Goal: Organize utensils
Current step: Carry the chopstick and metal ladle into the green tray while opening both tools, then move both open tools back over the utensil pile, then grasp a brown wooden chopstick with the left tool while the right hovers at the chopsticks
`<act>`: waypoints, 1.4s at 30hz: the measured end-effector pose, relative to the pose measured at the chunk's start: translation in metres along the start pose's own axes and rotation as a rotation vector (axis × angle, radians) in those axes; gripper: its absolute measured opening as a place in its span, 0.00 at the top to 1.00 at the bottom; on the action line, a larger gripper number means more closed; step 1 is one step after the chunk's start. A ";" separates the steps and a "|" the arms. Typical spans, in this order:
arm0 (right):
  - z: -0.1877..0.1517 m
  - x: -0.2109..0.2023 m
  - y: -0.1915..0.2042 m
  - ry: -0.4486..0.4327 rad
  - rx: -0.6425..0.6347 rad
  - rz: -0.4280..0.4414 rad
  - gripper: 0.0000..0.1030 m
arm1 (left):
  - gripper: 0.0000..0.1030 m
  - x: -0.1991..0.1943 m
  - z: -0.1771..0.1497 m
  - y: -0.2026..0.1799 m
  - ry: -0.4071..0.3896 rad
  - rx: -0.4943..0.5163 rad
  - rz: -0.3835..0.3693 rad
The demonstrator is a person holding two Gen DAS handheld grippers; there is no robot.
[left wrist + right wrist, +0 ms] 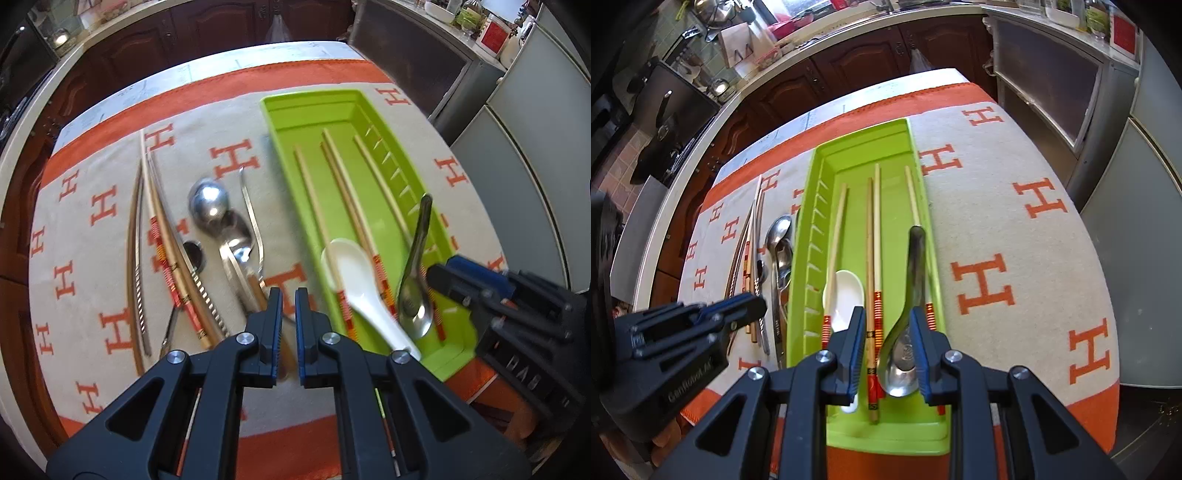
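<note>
We see the green tray (925,206) directly below our right tool (888,345), holding wooden chopsticks (873,236), a white ceramic spoon (846,295) and a metal spoon (905,343). The metal spoon's bowl lies between our right tool's pads, which stand partly apart and do not press it. Left of that tool, loose spoons (210,205) and more chopsticks (159,229) lie on the cloth (85,229) with orange H marks that covers the desk (221,61). Our left tool (288,308) hovers over these, its pads almost together and holding nothing.
</note>
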State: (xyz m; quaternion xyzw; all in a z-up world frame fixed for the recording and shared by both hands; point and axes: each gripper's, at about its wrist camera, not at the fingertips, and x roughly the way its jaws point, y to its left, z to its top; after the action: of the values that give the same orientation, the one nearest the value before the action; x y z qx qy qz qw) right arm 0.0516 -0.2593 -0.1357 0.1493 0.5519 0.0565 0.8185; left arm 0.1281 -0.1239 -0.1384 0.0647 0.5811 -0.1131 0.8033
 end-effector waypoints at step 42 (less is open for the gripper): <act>0.056 0.066 0.144 0.151 -0.201 0.144 0.77 | 0.96 0.023 -0.011 0.181 -0.011 -0.195 -0.081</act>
State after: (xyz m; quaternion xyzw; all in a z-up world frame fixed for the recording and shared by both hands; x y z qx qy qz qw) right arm 0.1391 -0.1156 -0.1305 0.1011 0.5914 0.1813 0.7792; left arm 0.1717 0.0512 -0.1687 -0.0381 0.5871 -0.0887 0.8037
